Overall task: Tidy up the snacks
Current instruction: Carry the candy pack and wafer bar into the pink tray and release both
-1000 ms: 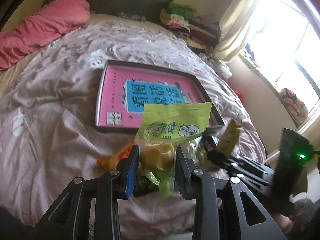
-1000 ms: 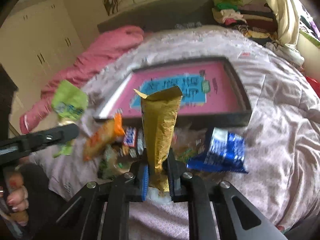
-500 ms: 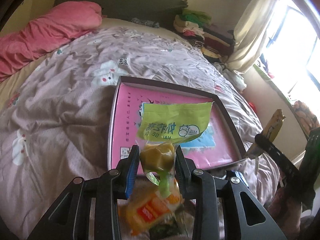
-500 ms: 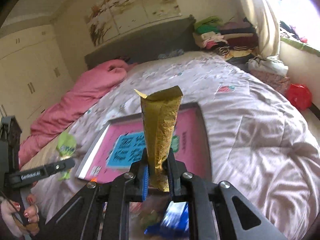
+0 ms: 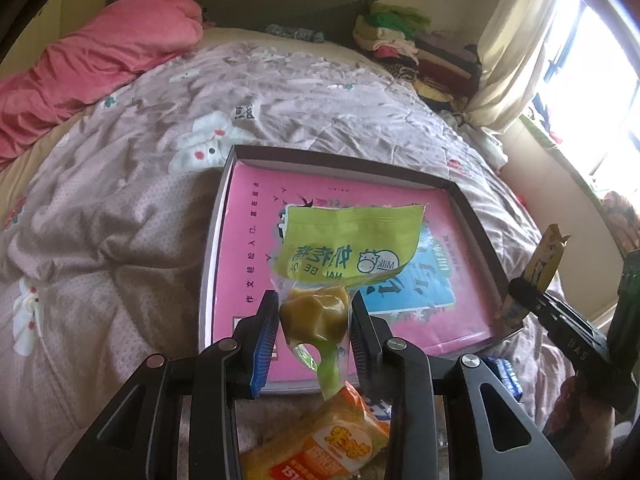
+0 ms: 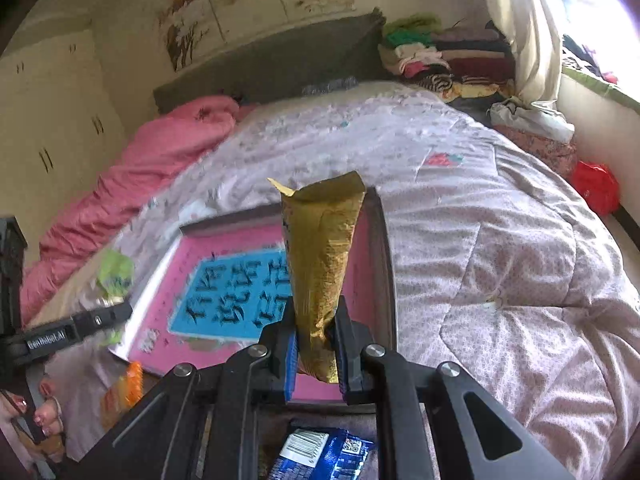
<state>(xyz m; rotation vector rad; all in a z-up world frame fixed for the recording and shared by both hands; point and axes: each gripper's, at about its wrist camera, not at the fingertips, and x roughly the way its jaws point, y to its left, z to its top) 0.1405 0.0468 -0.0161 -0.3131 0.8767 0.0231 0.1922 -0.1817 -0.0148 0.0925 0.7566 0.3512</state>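
Left claw (image 5: pixel 314 320): clamped on green snack pouch (image 5: pixel 348 244), blue pads pressed to the clear lower part with the brownish contents; printed green top standing above the fingertips, over the near half of the tray.
Right claw (image 6: pixel 316 342): clamped on gold snack packet (image 6: pixel 320 256), packet upright, torn top edge uppermost, over the tray's near right corner.
Tray (image 5: pixel 218 216): shallow, dark-rimmed, lined in pink with a blue printed panel; flat on the bed quilt (image 5: pixel 120 200); nothing lying inside.
Orange snack bag (image 5: pixel 320 440): on the quilt just in front of the tray, below the left claw.
Blue snack bag (image 6: pixel 320 454): on the quilt near the tray's front edge, below the right claw.
Pink duvet (image 5: pixel 100 60): bunched along the far left side of the bed.
Folded clothes (image 6: pixel 440 56): stacked by the headboard near the curtain.
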